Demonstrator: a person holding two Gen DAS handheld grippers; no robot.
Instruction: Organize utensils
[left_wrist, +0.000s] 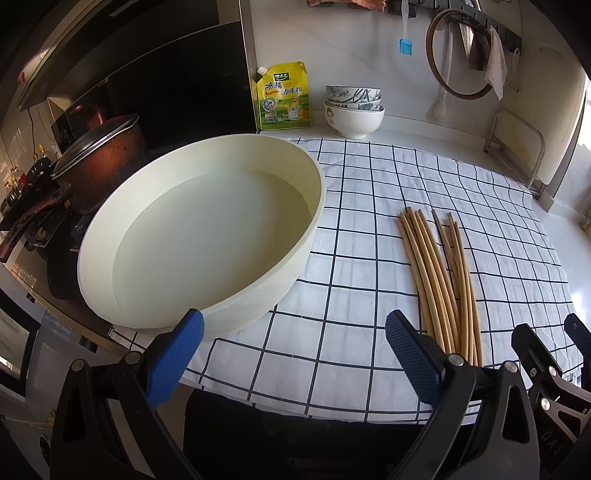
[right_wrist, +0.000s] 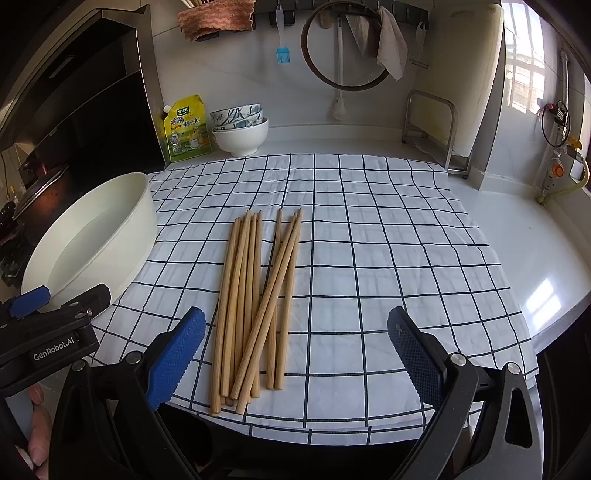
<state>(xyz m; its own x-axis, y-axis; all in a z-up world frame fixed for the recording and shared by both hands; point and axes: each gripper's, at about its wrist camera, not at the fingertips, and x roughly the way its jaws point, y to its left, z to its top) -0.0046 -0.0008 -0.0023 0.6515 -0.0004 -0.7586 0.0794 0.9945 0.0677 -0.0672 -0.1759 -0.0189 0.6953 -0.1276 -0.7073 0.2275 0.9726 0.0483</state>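
Dead ahead of my right tongs, both tongs spread wide and empty: chopsticks, long axis pointing away. Left tongs sit farther, chopsticks off to their right.

Window daylight; dim, perhaps warped edges.

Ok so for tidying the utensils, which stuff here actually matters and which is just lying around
Belongs to the job:
- chopsticks, loose on the checked cloth
- cream basin, beside the cloth
- left claw and right claw, both open and empty

Just lying about:
- seasoning pouch
- stacked bowls
- blue brush hanging on the wall
- lidded pot
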